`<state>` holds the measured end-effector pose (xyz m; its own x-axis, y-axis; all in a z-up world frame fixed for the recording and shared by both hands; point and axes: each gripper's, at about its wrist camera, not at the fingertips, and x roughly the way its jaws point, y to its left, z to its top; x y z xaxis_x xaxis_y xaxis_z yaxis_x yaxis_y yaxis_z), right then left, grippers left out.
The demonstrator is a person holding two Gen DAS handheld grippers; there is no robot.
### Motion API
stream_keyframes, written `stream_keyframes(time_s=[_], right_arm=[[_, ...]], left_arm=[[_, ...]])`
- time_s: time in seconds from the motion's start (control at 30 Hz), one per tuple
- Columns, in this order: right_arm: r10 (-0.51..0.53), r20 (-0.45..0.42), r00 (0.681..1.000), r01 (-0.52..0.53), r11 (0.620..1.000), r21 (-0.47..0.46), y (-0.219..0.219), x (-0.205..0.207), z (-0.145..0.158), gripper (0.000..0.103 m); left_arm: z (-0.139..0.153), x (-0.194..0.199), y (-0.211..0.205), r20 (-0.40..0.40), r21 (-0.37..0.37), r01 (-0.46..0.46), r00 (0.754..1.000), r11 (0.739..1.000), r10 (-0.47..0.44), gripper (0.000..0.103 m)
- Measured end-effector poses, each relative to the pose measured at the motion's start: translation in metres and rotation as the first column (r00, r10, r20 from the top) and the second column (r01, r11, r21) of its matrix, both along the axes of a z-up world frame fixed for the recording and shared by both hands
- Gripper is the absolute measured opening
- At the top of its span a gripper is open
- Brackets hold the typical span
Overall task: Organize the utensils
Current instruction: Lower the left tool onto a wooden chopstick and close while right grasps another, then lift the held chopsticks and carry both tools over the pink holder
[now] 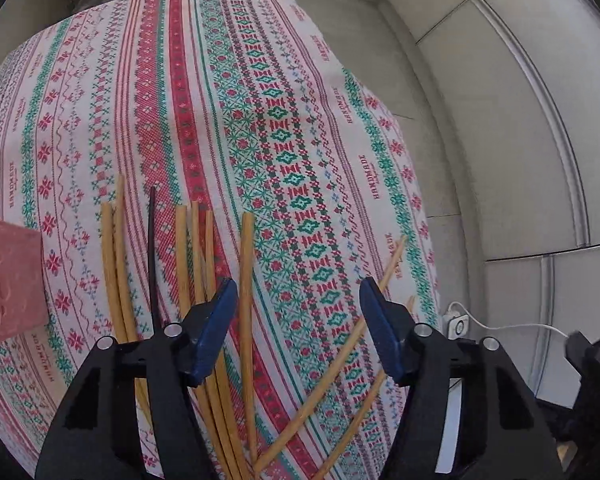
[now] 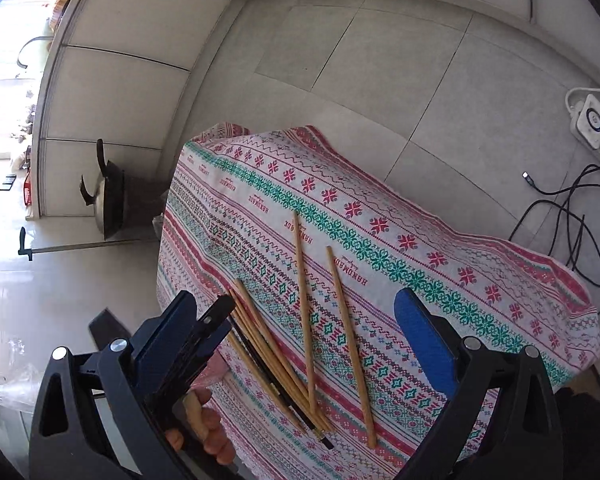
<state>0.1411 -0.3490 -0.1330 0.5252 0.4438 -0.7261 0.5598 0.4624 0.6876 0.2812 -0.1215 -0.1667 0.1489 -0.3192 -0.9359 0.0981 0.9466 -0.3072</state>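
Several bamboo chopsticks (image 1: 198, 248) and one black chopstick (image 1: 153, 248) lie side by side on a patterned tablecloth (image 1: 260, 100). My left gripper (image 1: 296, 286) hovers open just above them. One bamboo chopstick (image 1: 246, 264) runs between its blue pads, touching neither. Two more chopsticks (image 1: 364, 312) lie crossed to the right. In the right wrist view my right gripper (image 2: 296, 296) stands open above the same bundle (image 2: 268, 344) and two separate chopsticks (image 2: 302, 292), with nothing in its grip. A finger of the left gripper (image 2: 216, 320) and the hand (image 2: 212, 428) holding it show at lower left.
A pink box (image 1: 8, 280) sits at the table's left side. The cloth drops off the table edge (image 2: 540, 276) onto a tiled floor. A white power strip (image 2: 590, 124) and black cables (image 2: 572, 216) lie there. A dark wok (image 2: 108, 200) stands by the wall.
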Motion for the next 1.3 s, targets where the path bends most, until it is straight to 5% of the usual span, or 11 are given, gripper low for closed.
stream_keyframes(time_s=[0.1, 0.23, 0.33, 0.4, 0.47, 0.63, 0.73, 0.93, 1.03, 1.2, 1.3], right_arm=[[0.014, 0.003, 1.000, -0.014, 1.000, -0.018, -0.003, 0.003, 0.000, 0.096], [0.017, -0.008, 1.000, -0.017, 0.999, -0.032, -0.006, 0.005, 0.000, 0.096], [0.031, -0.017, 0.999, -0.031, 0.999, -0.005, -0.002, 0.009, -0.007, 0.096], [0.063, -0.043, 0.997, -0.062, 0.998, 0.010, 0.005, 0.015, -0.016, 0.096], [0.070, -0.080, 0.994, -0.071, 0.997, -0.007, 0.010, 0.018, -0.023, 0.096], [0.109, -0.128, 0.986, -0.126, 0.983, -0.130, 0.024, 0.031, -0.034, 0.089], [0.148, -0.155, 0.977, -0.173, 0.971, -0.164, 0.032, 0.038, -0.045, 0.075], [0.193, -0.230, 0.954, -0.247, 0.939, -0.239, 0.050, 0.049, -0.067, 0.052], [0.193, -0.248, 0.949, -0.266, 0.915, -0.302, 0.060, 0.055, -0.071, 0.043], [0.182, -0.256, 0.949, -0.283, 0.850, -0.444, 0.081, 0.058, -0.069, 0.012], [0.189, -0.245, 0.951, -0.280, 0.862, -0.422, 0.083, 0.055, -0.071, 0.006]], left_arm=[[-0.014, 0.010, -0.009, 0.016, 0.114, 0.010, 1.000, 0.993, -0.012, 0.056], [-0.033, 0.020, -0.012, -0.007, 0.143, 0.011, 1.000, 0.990, -0.010, 0.050], [-0.038, 0.026, -0.018, 0.009, 0.193, 0.041, 0.999, 0.980, -0.044, 0.037], [-0.044, 0.029, -0.025, 0.025, 0.260, 0.054, 0.998, 0.964, -0.063, 0.015], [-0.045, 0.026, -0.024, 0.051, 0.285, 0.062, 0.995, 0.956, -0.080, 0.007], [-0.017, 0.003, 0.000, 0.148, 0.188, 0.036, 0.987, 0.982, -0.065, 0.007], [0.019, -0.024, 0.020, 0.216, 0.104, 0.034, 0.975, 0.994, -0.056, 0.006], [0.080, -0.094, 0.054, 0.410, -0.013, 0.098, 0.908, 0.995, -0.084, 0.006], [0.092, -0.118, 0.070, 0.458, -0.054, 0.101, 0.886, 0.993, -0.065, 0.006], [0.115, -0.149, 0.101, 0.527, -0.069, 0.074, 0.850, 0.995, -0.026, 0.006], [0.129, -0.156, 0.117, 0.561, -0.098, 0.061, 0.828, 0.993, 0.004, 0.006]])
